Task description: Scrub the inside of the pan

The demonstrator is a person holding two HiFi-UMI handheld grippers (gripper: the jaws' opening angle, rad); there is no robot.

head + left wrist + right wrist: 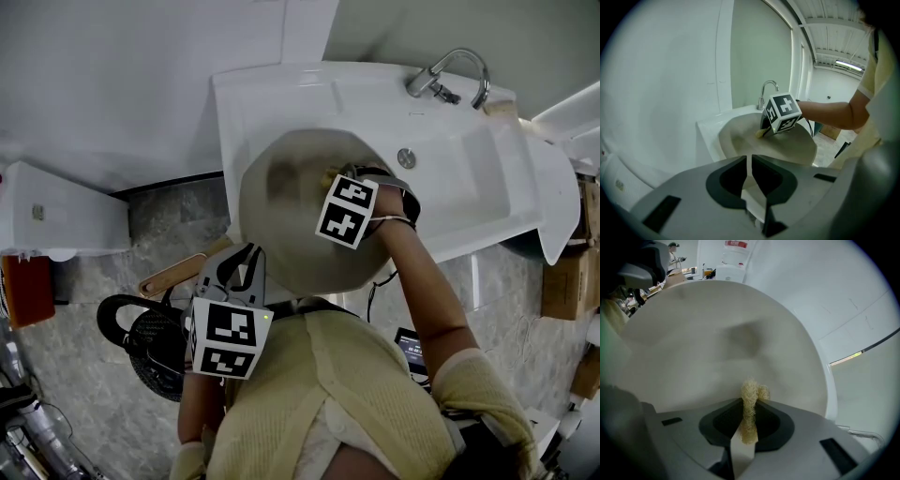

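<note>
right gripper fingers pinch a yellow scrubber, pressed to the pan inside for scrubbing | left gripper fingers nearly together, seemingly clamping pan's near rim to steady it | pan tilted over white sink, near tap | grey marbled floor, white walls

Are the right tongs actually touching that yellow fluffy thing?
Touching. The right gripper view shows the right tongs shut on the scrubber, pinched between both jaws.
</note>
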